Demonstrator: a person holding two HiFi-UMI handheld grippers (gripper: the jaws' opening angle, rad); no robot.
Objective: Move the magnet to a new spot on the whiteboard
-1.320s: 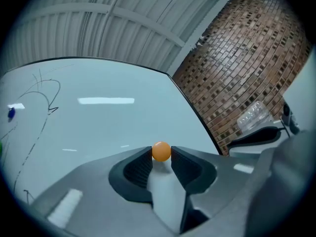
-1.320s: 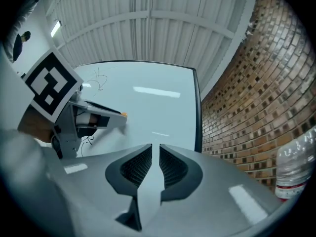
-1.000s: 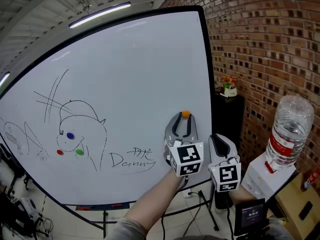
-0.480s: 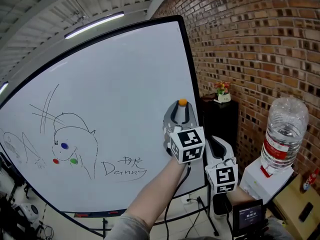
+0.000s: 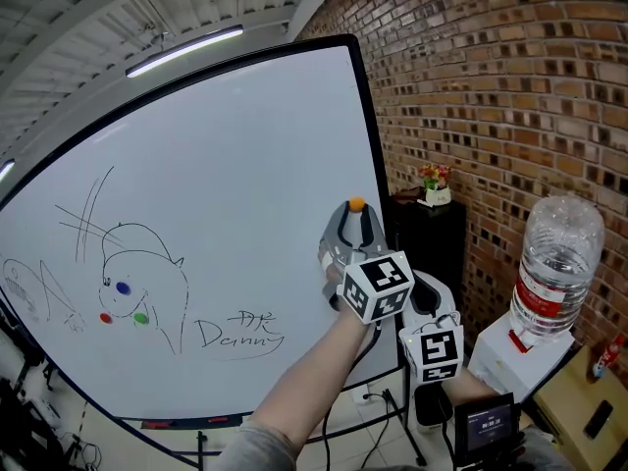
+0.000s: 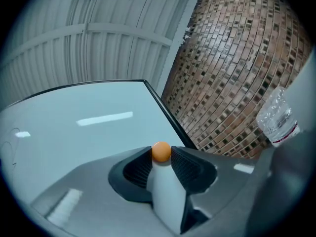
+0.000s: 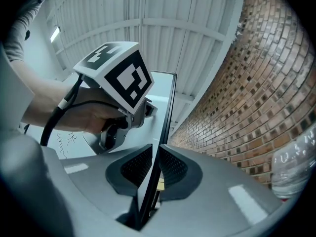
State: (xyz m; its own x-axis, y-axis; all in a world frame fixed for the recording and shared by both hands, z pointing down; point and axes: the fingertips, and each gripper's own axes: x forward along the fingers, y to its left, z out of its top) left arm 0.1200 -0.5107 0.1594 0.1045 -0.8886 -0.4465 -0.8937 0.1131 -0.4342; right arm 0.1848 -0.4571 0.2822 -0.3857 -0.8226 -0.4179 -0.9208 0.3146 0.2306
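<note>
A small orange magnet sits pinched between the tips of my left gripper, which is shut on it. The gripper holds it in front of the whiteboard, near the board's black right edge at mid height. I cannot tell whether the magnet touches the board. My right gripper hangs lower and to the right, beside the board's edge. Its jaws are close together with nothing held.
Blue, red and green magnets sit inside a drawing at the board's lower left, with handwriting beside it. A brick wall runs along the right. A black cabinet and a water bottle stand there.
The head view has swung, so the board sits further left. My left gripper, still holding the magnet, has risen a little and tilted. The right gripper has stayed low.
</note>
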